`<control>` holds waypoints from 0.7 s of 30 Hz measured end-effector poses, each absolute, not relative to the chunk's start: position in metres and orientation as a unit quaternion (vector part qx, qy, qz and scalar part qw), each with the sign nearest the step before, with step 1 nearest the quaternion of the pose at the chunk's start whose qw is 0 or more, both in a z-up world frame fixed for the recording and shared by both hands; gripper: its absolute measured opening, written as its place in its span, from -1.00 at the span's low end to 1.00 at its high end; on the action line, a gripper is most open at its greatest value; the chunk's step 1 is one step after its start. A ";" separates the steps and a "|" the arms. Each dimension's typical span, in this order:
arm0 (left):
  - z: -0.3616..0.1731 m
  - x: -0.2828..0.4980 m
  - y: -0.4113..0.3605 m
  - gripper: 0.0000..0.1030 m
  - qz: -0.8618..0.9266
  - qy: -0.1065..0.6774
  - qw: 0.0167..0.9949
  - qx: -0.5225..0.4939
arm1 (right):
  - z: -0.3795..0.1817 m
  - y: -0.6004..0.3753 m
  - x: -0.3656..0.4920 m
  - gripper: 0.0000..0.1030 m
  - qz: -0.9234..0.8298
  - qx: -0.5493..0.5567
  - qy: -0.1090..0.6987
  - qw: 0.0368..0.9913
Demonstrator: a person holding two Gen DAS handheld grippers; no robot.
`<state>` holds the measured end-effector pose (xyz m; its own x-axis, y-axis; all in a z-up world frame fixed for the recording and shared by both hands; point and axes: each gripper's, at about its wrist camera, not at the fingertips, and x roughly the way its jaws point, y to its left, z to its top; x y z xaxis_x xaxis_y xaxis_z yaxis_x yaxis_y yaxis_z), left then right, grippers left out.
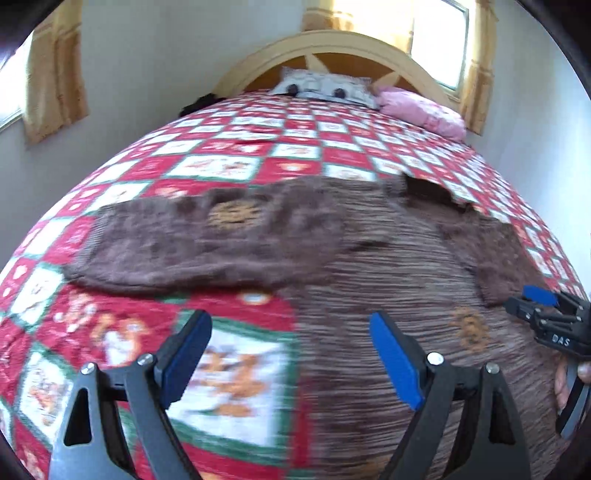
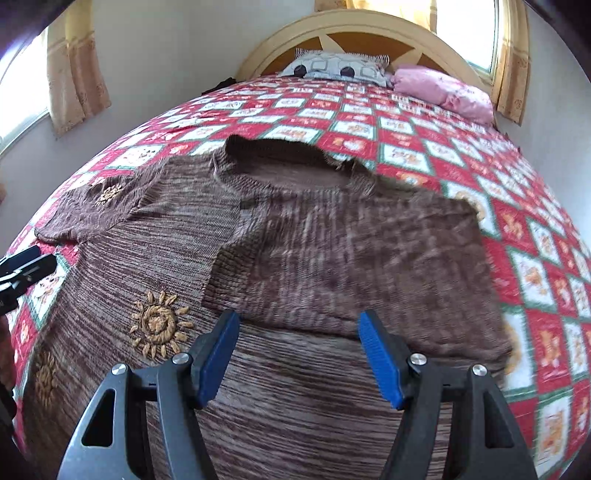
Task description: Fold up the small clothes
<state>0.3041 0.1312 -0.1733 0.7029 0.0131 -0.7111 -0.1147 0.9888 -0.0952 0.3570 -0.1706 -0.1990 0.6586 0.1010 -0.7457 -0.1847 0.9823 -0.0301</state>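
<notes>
1. Two grippers are in play, each with two blue-padded fingers. The left gripper [image 1: 291, 356] has its fingers spread wide and holds nothing; it hangs over the near left edge of the sweater, one finger above the quilt, the other above the knit.
2. The right gripper [image 2: 299, 356] is also spread wide and grips nothing, poised low over the sweater's lower body, pointing toward the headboard.
3. One brown knitted sweater [image 2: 258, 258] lies flat on the bed, collar toward the pillows. Its right sleeve is folded in across the chest; its left sleeve stretches out sideways over the quilt.
4. Three embroidered tan suns show on the sweater in the right wrist view: one on the left sleeve, two on the body.
5. One red, white and green checked quilt [image 2: 424, 147] covers the bed.
6. Two pillows sit at the headboard [image 2: 354, 26]: a patterned grey one [image 2: 332, 68] and a pink one [image 2: 443, 92].
7. The left wrist view shows the whole outstretched sleeve and the right gripper at its right edge with some of the person's fingers; the right wrist view shows the collar opening and folded sleeve clearly.
</notes>
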 end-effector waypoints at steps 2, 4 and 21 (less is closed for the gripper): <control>-0.175 0.305 0.153 0.75 0.058 0.385 0.918 -0.070 | -0.206 -0.166 0.358 0.32 0.076 -0.050 0.409 0.908; -0.177 0.306 0.178 0.75 0.084 0.387 0.915 -0.078 | -0.211 -0.163 0.358 0.32 0.071 -0.056 0.412 0.907; -0.204 0.320 0.319 0.54 0.156 0.373 0.868 -0.289 | -0.219 -0.167 0.355 0.38 0.071 -0.050 0.400 0.912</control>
<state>0.3195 0.3191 -0.2043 0.6734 0.0562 -0.7371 -0.4866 0.7844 -0.3847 0.3550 -0.1671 -0.2189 0.6693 0.0901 -0.7375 -0.1703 0.9848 -0.0343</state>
